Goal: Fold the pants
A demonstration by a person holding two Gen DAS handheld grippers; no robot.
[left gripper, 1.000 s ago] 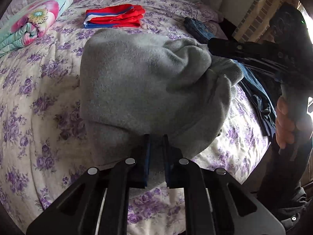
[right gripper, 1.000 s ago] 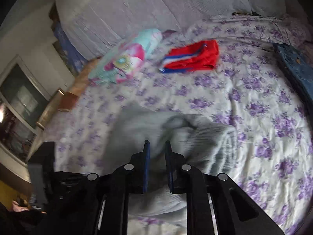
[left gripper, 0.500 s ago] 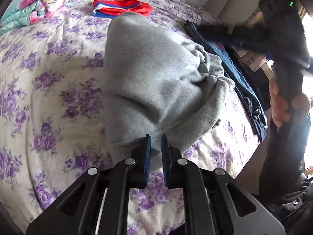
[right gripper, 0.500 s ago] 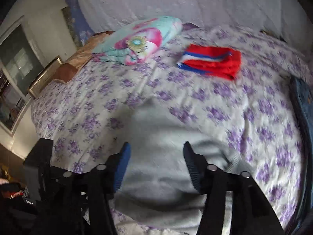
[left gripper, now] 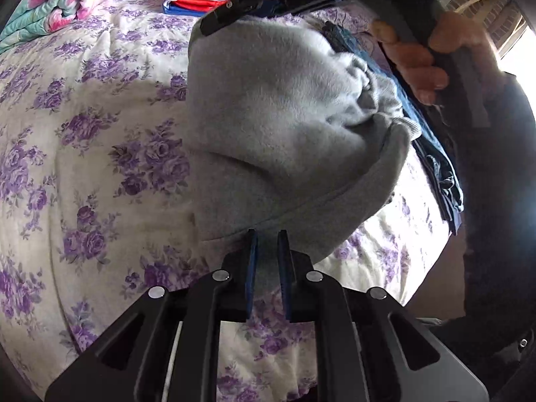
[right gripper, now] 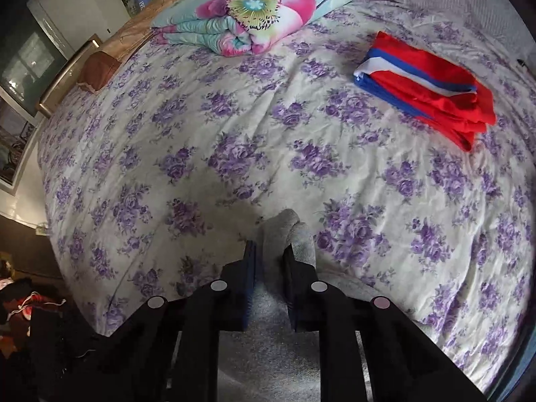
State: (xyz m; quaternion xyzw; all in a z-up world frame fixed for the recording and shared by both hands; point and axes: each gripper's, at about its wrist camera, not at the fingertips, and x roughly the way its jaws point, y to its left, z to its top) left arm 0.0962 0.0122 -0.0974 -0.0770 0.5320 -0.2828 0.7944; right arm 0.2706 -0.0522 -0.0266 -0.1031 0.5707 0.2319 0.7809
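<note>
grey pants [left gripper: 274,107]: bunched on floral bedspread [left gripper: 100,154], near bed edge | left gripper [left gripper: 267,251]: narrow, clamped on near hem | right gripper [right gripper: 269,254]: closing on far fold, cloth between pads | folded red garment [right gripper: 432,87], rolled quilt [right gripper: 254,10]: well apart

A: where's everything on the bed [right gripper: 234,127]?
B: pants [left gripper: 268,107] lie near the front edge, jeans [left gripper: 439,167] just right of them. Folded shorts [right gripper: 428,90] far back right, rolled blanket [right gripper: 254,10] back left.
</note>
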